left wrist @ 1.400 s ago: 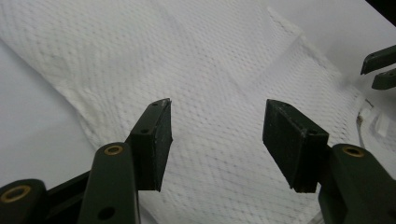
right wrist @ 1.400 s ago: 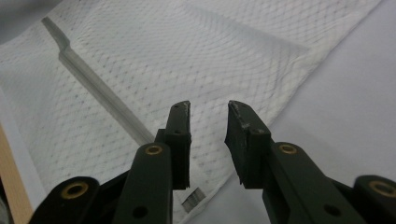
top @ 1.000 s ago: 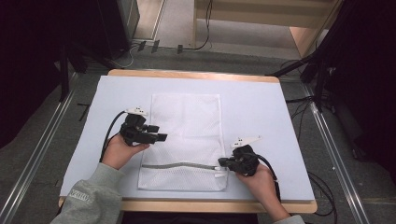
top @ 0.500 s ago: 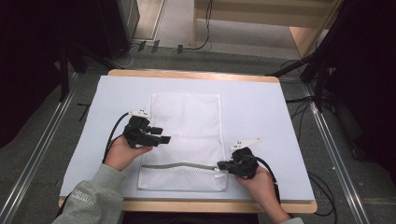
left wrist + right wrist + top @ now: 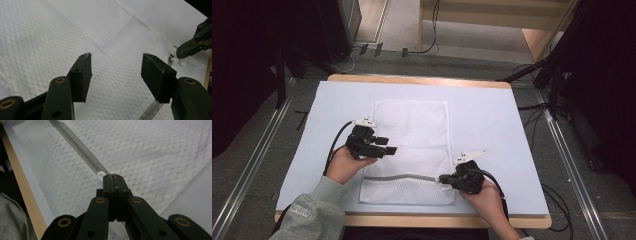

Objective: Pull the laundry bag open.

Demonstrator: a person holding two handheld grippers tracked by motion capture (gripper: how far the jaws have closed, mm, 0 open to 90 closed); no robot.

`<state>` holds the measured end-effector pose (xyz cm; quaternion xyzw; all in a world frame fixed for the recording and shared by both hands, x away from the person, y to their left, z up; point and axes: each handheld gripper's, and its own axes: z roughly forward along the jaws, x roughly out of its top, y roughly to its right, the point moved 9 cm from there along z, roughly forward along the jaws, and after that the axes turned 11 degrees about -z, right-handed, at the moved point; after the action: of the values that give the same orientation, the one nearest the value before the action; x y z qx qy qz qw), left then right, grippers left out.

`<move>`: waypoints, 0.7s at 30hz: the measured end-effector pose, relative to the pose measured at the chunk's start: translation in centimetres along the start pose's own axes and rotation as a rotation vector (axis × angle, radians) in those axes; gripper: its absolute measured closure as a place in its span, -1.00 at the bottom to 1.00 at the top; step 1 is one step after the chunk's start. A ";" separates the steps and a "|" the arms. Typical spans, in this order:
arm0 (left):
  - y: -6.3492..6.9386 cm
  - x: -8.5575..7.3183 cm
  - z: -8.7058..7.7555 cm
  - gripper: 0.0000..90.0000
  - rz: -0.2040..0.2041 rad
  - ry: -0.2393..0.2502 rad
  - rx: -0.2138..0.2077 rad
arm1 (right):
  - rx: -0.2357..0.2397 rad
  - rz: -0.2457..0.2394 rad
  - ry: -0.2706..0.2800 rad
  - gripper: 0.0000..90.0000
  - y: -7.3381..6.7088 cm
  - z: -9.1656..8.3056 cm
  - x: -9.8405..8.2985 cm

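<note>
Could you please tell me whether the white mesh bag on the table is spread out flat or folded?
Spread flat: the mesh bag lies as one smooth rectangle on the table, its zipper running across its near end.

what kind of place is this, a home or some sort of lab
Most likely a lab or recording workspace, not a home: a white-topped table with a wooden edge holds just a white mesh zip bag, metal floor rails flank it, and loose black cables lie behind.

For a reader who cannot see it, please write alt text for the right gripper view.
The right gripper, shut, pinches the white zipper pull of a white mesh bag. The grey zipper runs away from it toward the upper left, and the bag lies flat on a white table with a wooden edge.
</note>
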<state>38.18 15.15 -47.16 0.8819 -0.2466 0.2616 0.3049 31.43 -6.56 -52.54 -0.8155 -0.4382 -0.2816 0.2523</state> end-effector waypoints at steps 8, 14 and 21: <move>2.5 0.0 0.8 -0.03 0.025 -0.005 -0.042 | -0.041 -0.038 0.006 1.00 1.0 -0.8 0.0; 4.7 -0.8 2.0 -0.03 0.068 -0.044 -0.069 | -0.036 -0.049 0.011 0.99 1.7 -1.7 -0.6; 6.6 -1.7 3.4 -0.03 0.098 -0.076 -0.091 | 0.007 -0.049 0.017 0.98 1.6 -1.4 -1.1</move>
<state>34.02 8.75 -47.79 0.8633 -0.3126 0.2311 0.3218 31.93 -8.93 -52.57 -0.8012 -0.4570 -0.2929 0.2519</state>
